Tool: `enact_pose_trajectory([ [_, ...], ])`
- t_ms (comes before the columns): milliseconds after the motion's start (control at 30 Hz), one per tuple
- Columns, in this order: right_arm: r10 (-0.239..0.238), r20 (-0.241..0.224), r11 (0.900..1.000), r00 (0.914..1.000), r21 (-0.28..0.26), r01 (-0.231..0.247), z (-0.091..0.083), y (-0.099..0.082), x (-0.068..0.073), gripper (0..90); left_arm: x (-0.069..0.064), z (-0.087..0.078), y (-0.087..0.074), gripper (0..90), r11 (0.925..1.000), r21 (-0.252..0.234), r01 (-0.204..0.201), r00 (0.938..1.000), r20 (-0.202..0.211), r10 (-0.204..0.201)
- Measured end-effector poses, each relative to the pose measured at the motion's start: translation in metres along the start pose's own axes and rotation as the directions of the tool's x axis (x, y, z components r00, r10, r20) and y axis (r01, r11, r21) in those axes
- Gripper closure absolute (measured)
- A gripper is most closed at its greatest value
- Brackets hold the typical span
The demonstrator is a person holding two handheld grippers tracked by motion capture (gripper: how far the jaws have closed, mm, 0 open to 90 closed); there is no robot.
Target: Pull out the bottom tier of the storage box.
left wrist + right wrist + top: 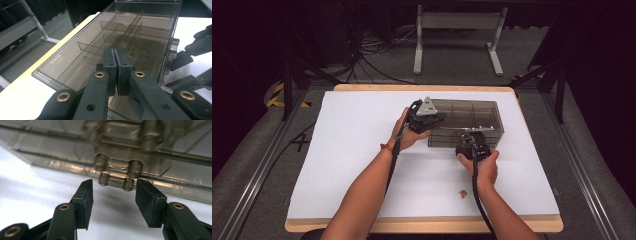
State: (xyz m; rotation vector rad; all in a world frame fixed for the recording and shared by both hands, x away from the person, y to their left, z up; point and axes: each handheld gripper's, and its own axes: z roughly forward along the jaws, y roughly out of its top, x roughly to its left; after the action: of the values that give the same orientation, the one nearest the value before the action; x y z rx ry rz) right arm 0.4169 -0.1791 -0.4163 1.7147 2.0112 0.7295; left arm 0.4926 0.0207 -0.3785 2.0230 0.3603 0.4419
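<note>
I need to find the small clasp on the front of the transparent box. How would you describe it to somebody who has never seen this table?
On the white table top stands a smoky transparent box with dividers inside. Along its long side wall nearest the person, low down, a small latch sticks out, just ahead of the open right gripper. Unlike the flat wall around it, it is a short bar with two rounded knobs.

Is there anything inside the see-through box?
Empty. The smoky clear plastic compartment box shows only bare dividers and its bare floor in the left gripper view.

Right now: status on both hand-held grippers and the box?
Left hand-held gripper shut, over smoky compartment box. Right hand-held gripper open, jaws flanking front latch, not gripping. Nothing blocking.
</note>
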Motion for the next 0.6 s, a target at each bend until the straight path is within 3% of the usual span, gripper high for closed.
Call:
enact_pose_trajectory([
  [67,-0.001,0.006,1.0000,1.0000,0.007,0.001,0.0014,0.0002,-0.0005,50.7,-0.0005,0.0002,0.0004,88.1,1.0000,0.002,-0.004,1.0000,0.001,0.004],
  [200,0.002,0.028,0.9997,0.9996,-0.025,-0.001,0.0009,-0.0029,0.0005,65.1,0.0000,0.0003,0.0000,88.1,1.0000,-0.001,0.000,1.0000,0.006,0.000],
  [300,0.008,0.040,0.9996,0.9992,-0.028,-0.007,0.0012,-0.0038,-0.0012,69.4,0.0000,0.0003,-0.0002,88.2,1.0000,-0.002,0.003,1.0000,0.006,-0.003],
  [367,0.011,0.036,0.9996,0.9993,-0.026,-0.010,0.0019,-0.0042,-0.0024,68.8,-0.0001,0.0000,0.0001,88.1,1.0000,0.001,-0.002,1.0000,0.006,0.002],
  [467,-0.014,0.031,0.9995,0.9994,-0.029,0.015,0.0013,-0.0045,-0.0002,54.3,0.0002,0.0001,-0.0001,87.9,1.0000,-0.002,0.000,1.0000,0.008,0.000],
  [500,-0.017,0.016,0.9995,0.9997,-0.027,0.017,0.0013,-0.0045,0.0004,52.6,0.0004,0.0000,-0.0002,87.9,1.0000,-0.002,0.003,1.0000,0.010,-0.003],
  [600,-0.031,0.037,0.9993,0.9988,-0.020,0.032,0.0033,-0.0047,0.0045,51.6,0.0003,0.0001,0.0000,87.8,1.0000,-0.001,0.000,1.0000,0.009,0.000],
])
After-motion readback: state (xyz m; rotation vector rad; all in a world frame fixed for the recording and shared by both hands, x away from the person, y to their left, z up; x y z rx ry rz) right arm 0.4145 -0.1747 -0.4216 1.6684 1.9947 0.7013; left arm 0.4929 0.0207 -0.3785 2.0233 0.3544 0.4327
